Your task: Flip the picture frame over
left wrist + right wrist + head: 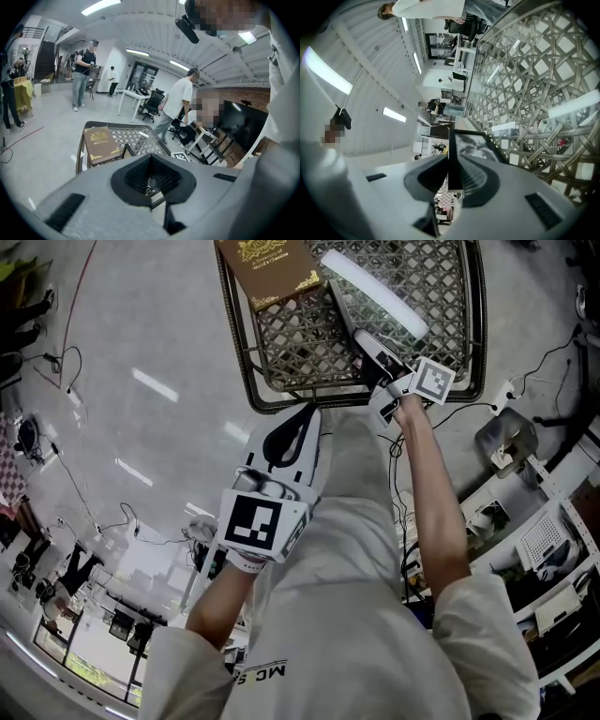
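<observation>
My right gripper (452, 164) has its jaws clenched on the picture frame (476, 147). The thin black edge of the frame runs straight down the slot between the two pads, and the rest of it reaches forward past the jaw tips. The glazed picture face is on the jaw side nearest the bench (441, 296), whose lattice top fills that side of the right gripper view. The frame seems to be lifted over the bench rather than lying flat on it, though I cannot tell whether any corner touches the surface.

My left gripper (150, 159) hangs back from the near rim of the bench, its jaws drawn together at the tips with nothing between them. Beyond those tips, at the far left corner of the bench, lies a brown book (100, 145) with gold print.
</observation>
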{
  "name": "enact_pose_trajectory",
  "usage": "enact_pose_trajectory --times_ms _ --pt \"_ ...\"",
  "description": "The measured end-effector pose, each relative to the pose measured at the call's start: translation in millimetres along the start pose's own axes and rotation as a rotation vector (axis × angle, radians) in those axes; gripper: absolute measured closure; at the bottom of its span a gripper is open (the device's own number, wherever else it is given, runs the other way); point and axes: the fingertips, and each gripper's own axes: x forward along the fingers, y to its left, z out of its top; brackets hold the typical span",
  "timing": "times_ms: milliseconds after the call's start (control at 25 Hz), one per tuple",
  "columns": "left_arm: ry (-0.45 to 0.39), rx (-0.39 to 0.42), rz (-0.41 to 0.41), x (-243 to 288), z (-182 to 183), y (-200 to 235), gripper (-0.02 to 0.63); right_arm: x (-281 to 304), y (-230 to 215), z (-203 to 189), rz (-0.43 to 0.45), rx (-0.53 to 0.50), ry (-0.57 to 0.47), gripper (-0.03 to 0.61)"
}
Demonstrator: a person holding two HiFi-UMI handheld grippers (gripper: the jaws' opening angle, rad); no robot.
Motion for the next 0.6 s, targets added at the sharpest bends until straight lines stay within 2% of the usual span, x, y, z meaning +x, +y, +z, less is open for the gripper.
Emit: enact_pose_trajectory --times_ms 400,600 --pt "0.002 0.002 -0.001 6 -2 -6 0.592 -14 -8 23 -0.070 -0.112 -0.054 0.495" --pt "0.003 0.004 -0.004 8 0 -13 0.592 -23 -19 33 -0.172 -0.187 -0.056 0.514"
